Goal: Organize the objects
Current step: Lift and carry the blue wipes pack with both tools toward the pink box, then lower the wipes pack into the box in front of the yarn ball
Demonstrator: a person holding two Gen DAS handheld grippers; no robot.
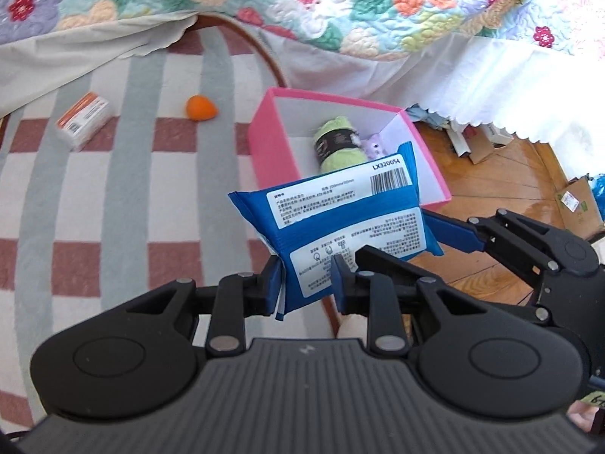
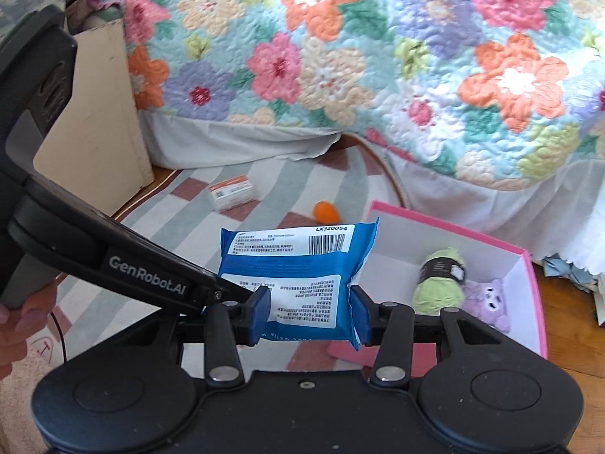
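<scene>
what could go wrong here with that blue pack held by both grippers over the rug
The blue pack is soft and pinched by the left gripper and right gripper; uneven pulling could twist it or let it slip. The pink box already holds green yarn and a purple toy, so it might land awkwardly.

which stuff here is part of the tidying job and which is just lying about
Part of the job:
- blue wipes pack, held by left gripper and right gripper
- pink box with green yarn and purple toy inside
- orange-white carton and orange object, on the rug

Lying about:
- floral quilt
- cardboard scraps on the wood floor
</scene>
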